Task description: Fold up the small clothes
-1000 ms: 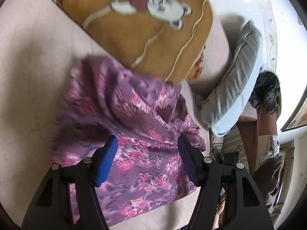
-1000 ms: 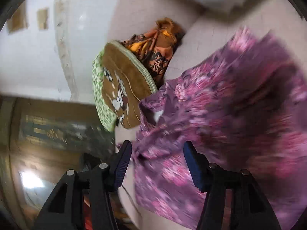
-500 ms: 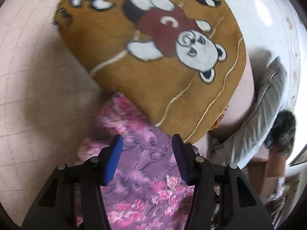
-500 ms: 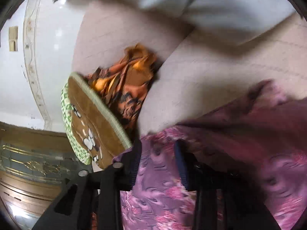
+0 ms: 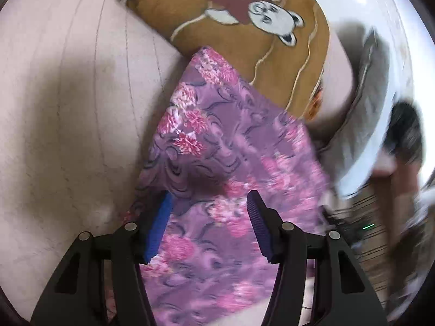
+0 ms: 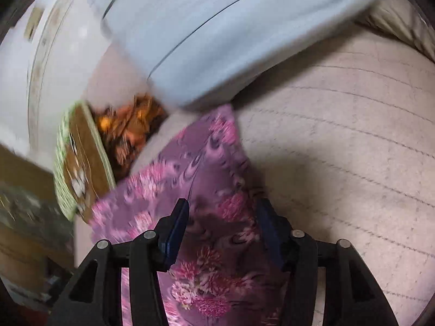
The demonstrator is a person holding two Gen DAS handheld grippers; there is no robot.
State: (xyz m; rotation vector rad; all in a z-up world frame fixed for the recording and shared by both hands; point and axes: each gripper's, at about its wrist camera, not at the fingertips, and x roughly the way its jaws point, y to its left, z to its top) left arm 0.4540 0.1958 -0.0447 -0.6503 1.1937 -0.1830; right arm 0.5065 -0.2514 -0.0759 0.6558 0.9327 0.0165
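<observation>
You are looking at one cloth (image 5: 231,146), purple with pink flowers, lying on the pale bed (image 5: 68,108) with its far corner touching the brown cushion (image 5: 244,35). It is looking thin, soft and light, so it is likely sliding and sagging easily; you are better taking it at an edge or corner, both layers together. The left gripper (image 5: 209,222) and the right gripper (image 6: 221,228) are both standing wide open over it, gripping nothing. I am counting one cloth, one brown cushion, one grey pillow (image 6: 231,32), one orange fabric (image 6: 127,130), two grippers.
</observation>
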